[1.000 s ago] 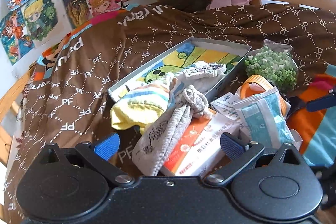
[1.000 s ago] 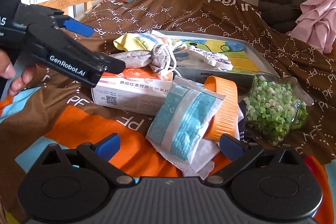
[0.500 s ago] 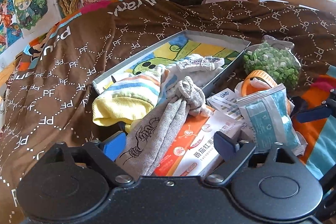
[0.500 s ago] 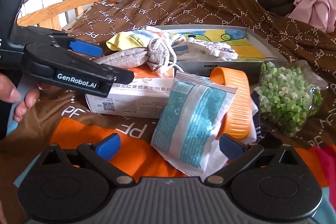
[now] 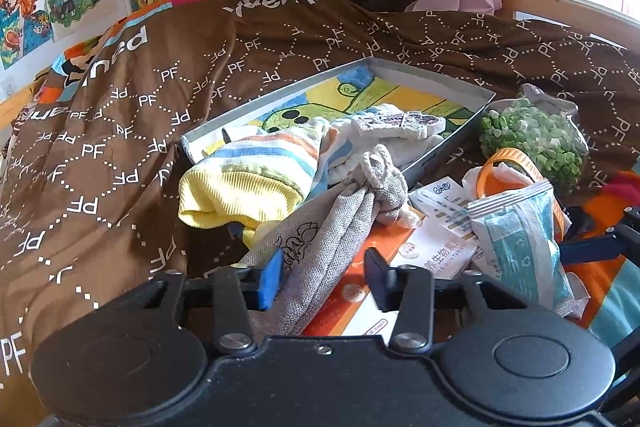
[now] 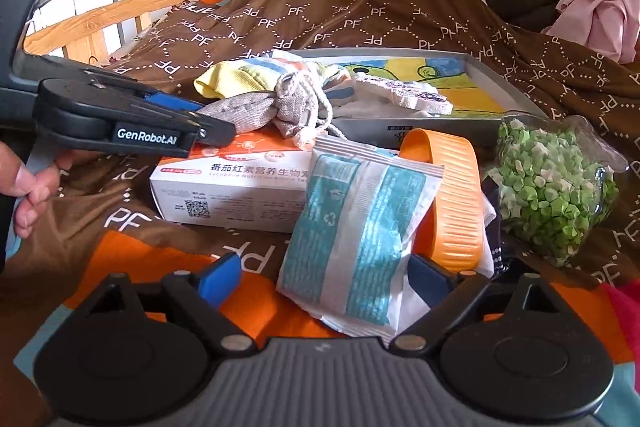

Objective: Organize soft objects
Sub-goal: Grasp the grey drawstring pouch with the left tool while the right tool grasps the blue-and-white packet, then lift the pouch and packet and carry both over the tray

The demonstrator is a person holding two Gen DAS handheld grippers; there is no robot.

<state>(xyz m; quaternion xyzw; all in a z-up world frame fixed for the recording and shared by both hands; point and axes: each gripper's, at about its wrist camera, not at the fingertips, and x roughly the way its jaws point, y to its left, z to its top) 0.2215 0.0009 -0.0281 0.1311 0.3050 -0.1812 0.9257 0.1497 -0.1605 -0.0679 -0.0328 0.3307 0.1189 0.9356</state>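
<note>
A grey drawstring pouch (image 5: 332,227) lies across a white-and-orange medicine box (image 6: 240,183). My left gripper (image 5: 324,281) straddles the pouch's lower end with its jaws closing. The left pad touches the fabric and a gap shows at the right pad. In the right wrist view the left gripper (image 6: 212,119) comes in from the left, held by a hand. A teal-and-white soft packet (image 6: 360,227) lies between the jaws of my right gripper (image 6: 324,279), which are closing slightly and still wide. A striped yellow sock (image 5: 248,179) hangs over the rim of a grey tray (image 5: 280,95).
A white printed cloth (image 5: 400,121) lies in the tray. An orange ring (image 6: 452,195) and a clear bag of green paper stars (image 6: 552,187) sit right of the packet. All rest on a brown patterned blanket (image 5: 120,147). A wooden bed rail (image 6: 100,23) runs behind.
The left gripper's jaws have narrowed a lot around the grey pouch as it moved in and down. The right gripper's jaws have come in a little around the packet.
</note>
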